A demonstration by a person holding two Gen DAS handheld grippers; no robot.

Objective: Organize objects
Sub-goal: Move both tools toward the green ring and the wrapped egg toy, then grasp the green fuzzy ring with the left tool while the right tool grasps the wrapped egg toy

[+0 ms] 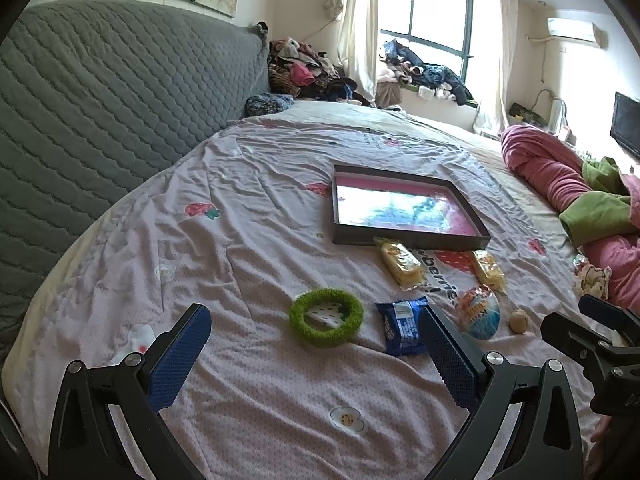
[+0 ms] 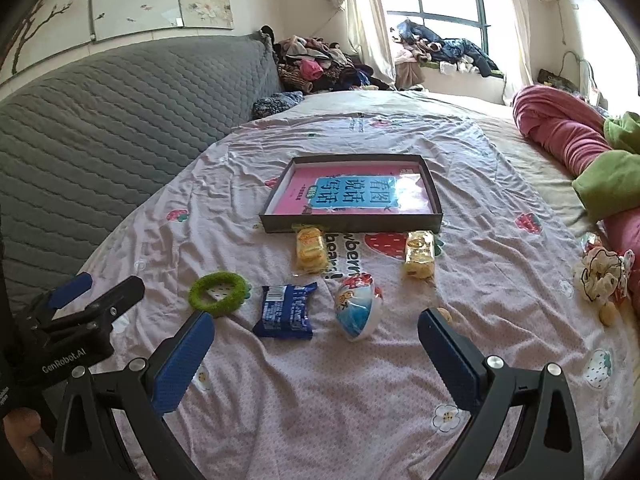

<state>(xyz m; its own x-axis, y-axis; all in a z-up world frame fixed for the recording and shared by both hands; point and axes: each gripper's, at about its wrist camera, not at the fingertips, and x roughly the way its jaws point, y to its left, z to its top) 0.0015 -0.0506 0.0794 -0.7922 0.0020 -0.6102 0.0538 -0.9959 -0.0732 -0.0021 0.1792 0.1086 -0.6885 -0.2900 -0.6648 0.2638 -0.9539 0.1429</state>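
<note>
Sunlit bedroom, and play is on the bed [image 2: 360, 400], its strawberry-print sheet rumpled. Toward the middle lies a shallow dark tray [image 2: 352, 222] with a pink book inside. Along the tray's near edge sit two yellow snack packs [image 2: 309, 249], then nearer us a row: green fuzzy ring [image 2: 218, 294], blue biscuit packet [image 2: 285, 312], egg-shaped toy capsule [image 2: 356, 312]. All look light; the packet should crinkle and slide, so pinch across its flat middle. The ring looks soft, best taken by its band; the capsule looks hard and slick, so grip its widest part. Left gripper [image 1: 316, 354] hovers low, jaws wide apart and empty, framing ring and packet. Right gripper [image 2: 316, 356] likewise spread and empty, lined up on the capsule.
</note>
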